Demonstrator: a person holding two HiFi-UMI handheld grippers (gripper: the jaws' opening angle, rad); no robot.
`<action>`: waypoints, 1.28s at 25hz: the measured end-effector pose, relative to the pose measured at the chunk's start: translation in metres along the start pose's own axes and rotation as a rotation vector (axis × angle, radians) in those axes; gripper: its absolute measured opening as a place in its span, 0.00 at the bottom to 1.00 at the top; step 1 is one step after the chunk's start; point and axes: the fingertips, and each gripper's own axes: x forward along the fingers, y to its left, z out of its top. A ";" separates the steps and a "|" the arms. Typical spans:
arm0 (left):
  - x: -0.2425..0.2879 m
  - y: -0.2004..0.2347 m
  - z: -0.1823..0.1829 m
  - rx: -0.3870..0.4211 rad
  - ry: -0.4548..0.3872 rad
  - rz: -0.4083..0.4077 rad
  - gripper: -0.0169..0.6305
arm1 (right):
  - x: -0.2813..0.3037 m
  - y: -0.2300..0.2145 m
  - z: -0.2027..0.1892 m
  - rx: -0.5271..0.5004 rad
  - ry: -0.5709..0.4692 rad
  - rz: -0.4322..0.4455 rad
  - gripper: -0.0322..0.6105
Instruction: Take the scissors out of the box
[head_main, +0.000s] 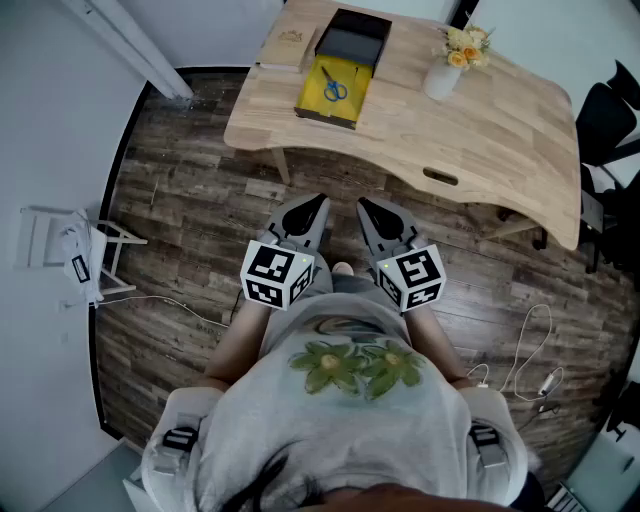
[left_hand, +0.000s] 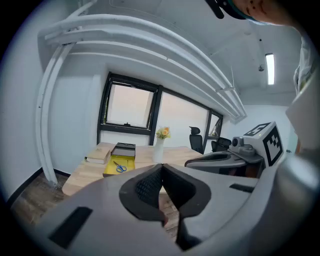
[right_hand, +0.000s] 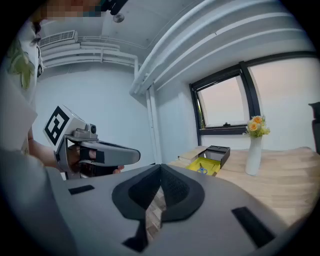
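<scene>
Blue-handled scissors (head_main: 334, 87) in a yellow-lined rectangular box (head_main: 312, 108) on a pale wooden table (head_main: 480, 130); left gripper (head_main: 318, 203) and right gripper (head_main: 364, 204), textured jaws pressed together, empty.

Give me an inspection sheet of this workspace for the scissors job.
Surface: light wooden table, mostly bare.
Job's things: blue-handled scissors lying in the open yellow box, untouched.
Clutter: white vase of flowers; tan book beside the box.
Grippers: left gripper and right gripper both shut, empty, short of the table.
Cables: white cable on the plank floor.
Surroundings: black chair, white rack.
</scene>
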 end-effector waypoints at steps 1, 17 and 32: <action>0.000 -0.001 -0.001 -0.001 0.002 -0.001 0.04 | -0.001 0.000 -0.001 0.002 -0.001 0.001 0.06; 0.035 0.016 -0.007 -0.023 0.044 -0.050 0.04 | 0.027 -0.027 -0.006 0.040 0.015 -0.026 0.06; 0.128 0.127 0.032 -0.081 0.043 -0.043 0.04 | 0.150 -0.100 0.020 0.032 0.093 -0.031 0.06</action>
